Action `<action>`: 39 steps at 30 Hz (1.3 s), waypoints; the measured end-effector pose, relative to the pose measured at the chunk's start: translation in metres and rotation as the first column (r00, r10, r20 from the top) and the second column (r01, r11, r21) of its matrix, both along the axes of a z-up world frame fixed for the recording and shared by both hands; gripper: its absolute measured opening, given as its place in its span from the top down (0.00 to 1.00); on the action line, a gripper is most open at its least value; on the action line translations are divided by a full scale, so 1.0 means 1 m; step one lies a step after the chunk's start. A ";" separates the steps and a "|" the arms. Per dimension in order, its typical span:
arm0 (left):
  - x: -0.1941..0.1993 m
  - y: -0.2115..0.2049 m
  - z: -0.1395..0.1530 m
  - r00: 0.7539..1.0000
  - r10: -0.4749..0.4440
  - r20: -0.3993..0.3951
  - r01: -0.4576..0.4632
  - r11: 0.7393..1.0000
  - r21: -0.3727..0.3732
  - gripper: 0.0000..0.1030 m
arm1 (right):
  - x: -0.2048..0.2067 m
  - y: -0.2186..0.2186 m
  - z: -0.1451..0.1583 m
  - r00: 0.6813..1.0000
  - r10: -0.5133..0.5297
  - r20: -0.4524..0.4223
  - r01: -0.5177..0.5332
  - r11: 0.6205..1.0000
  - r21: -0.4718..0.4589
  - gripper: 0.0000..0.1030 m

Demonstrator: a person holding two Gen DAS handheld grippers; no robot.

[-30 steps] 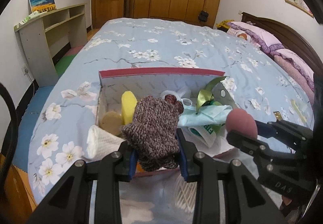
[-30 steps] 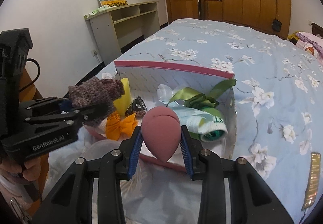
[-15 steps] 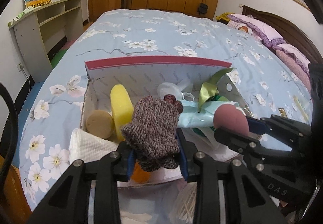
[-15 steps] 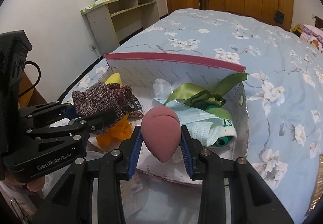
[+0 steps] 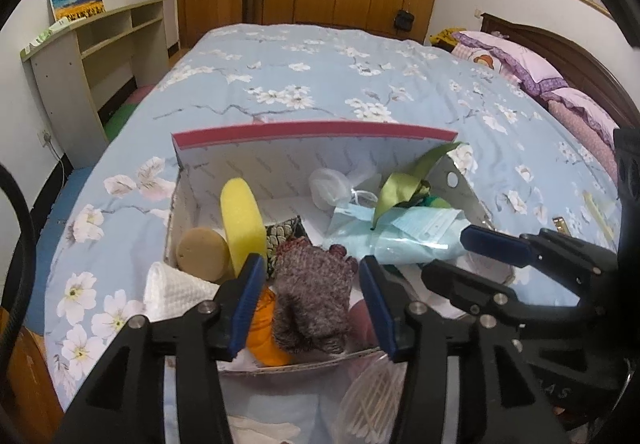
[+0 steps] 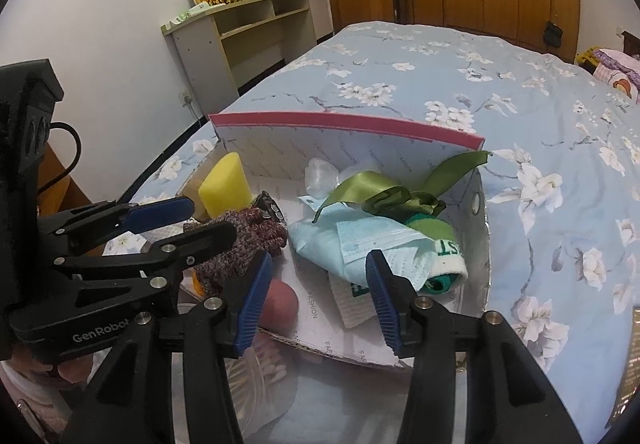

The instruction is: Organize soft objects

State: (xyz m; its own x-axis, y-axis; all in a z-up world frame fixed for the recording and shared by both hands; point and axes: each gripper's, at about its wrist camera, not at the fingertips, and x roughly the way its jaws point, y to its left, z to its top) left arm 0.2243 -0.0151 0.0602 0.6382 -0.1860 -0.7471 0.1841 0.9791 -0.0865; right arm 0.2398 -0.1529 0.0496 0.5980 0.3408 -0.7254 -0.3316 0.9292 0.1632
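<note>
Both my grippers' jaws are opening over the box (image 5: 320, 132) at frame centre on the bed (image 5: 320, 76): the left gripper (image 5: 312, 296) has the glove (image 5: 312, 300) loose between them, the right gripper (image 6: 316, 292) the pink sponge (image 6: 282, 302) at lower left, beside sponges (image 5: 240, 228), ribbon (image 6: 384, 192) and masks (image 6: 360, 244).

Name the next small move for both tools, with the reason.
Probably lift both tools back from the white cardboard box. Their jaws are opening; the maroon knitted glove and pink egg-shaped sponge lie inside, clear of the left tool and right tool.
</note>
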 end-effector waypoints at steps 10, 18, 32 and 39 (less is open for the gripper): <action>-0.027 0.005 0.019 0.999 0.020 0.031 -0.020 1.000 -0.009 0.49 | -0.023 -0.002 0.016 0.999 -0.010 0.041 0.010 1.000 -0.009 0.51; -0.059 0.011 0.034 0.998 0.035 0.060 -0.034 0.999 -0.022 0.49 | -0.048 -0.012 0.028 0.997 -0.039 0.064 0.038 0.999 0.012 0.51; -0.113 0.018 0.034 0.997 0.050 0.060 -0.048 0.999 -0.024 0.48 | -0.091 -0.019 0.027 0.997 -0.060 0.051 0.059 0.998 0.028 0.51; -0.132 0.018 0.020 0.997 0.064 0.042 -0.063 0.998 -0.030 0.47 | -0.113 -0.017 0.016 0.998 -0.060 0.029 0.060 0.998 0.022 0.51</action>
State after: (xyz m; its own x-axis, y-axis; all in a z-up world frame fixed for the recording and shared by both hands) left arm 0.0921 0.0029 0.0804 0.6811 -0.1650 -0.7133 0.1255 0.9862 -0.1083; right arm 0.1269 -0.1695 0.0653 0.6390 0.3191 -0.6999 -0.2804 0.9439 0.1743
